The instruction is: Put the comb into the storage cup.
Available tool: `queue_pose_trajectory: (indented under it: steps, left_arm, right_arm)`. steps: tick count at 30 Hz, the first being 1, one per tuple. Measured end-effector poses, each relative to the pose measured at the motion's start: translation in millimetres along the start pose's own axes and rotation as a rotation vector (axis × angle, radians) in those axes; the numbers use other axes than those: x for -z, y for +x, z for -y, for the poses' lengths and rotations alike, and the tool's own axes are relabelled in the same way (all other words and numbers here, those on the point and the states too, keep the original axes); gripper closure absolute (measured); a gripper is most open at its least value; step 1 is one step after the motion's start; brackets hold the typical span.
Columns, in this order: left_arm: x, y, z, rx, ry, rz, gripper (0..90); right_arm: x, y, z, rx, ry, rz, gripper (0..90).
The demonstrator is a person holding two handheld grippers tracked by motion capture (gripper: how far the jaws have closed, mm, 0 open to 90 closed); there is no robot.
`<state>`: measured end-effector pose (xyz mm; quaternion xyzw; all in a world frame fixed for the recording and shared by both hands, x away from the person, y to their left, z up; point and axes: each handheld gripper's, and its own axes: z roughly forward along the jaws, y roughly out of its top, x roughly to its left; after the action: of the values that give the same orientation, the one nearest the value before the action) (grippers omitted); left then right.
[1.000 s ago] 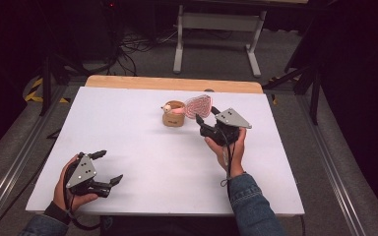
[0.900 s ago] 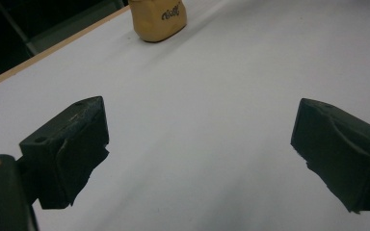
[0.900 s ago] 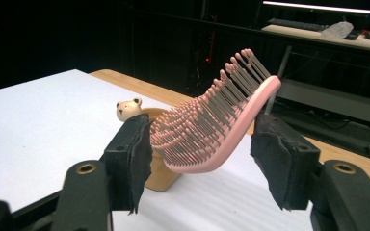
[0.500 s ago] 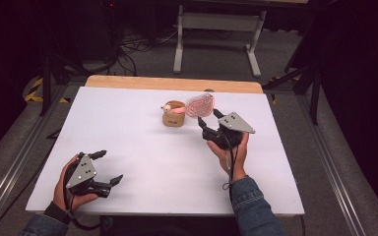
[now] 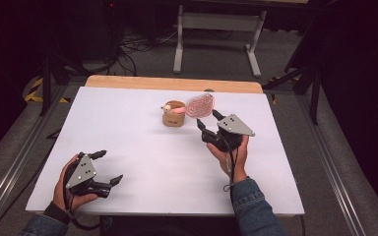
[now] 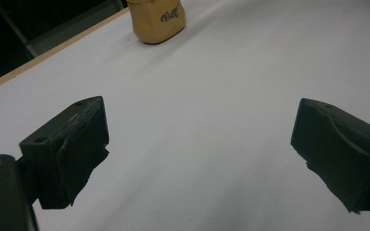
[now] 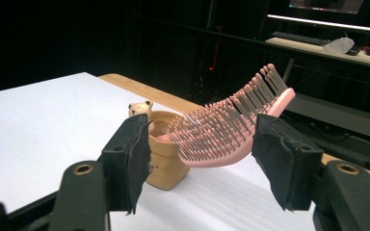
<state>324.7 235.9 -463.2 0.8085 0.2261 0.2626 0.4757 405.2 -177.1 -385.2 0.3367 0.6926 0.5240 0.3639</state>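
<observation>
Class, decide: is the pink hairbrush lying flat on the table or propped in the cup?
Propped. The pink hairbrush has its handle end in the tan cup, and its bristled head sticks up clear of the table.
</observation>
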Motion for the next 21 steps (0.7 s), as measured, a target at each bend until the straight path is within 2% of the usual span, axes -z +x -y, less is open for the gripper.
queue_pose_trajectory:
  steps: [21]
  left_arm:
    - [-0.1,-0.2,-0.3,-0.004,0.003,0.001,7.0]
  right_arm:
    - [5.0,8.4,-2.5,0.036,-0.005,-0.022,32.8]
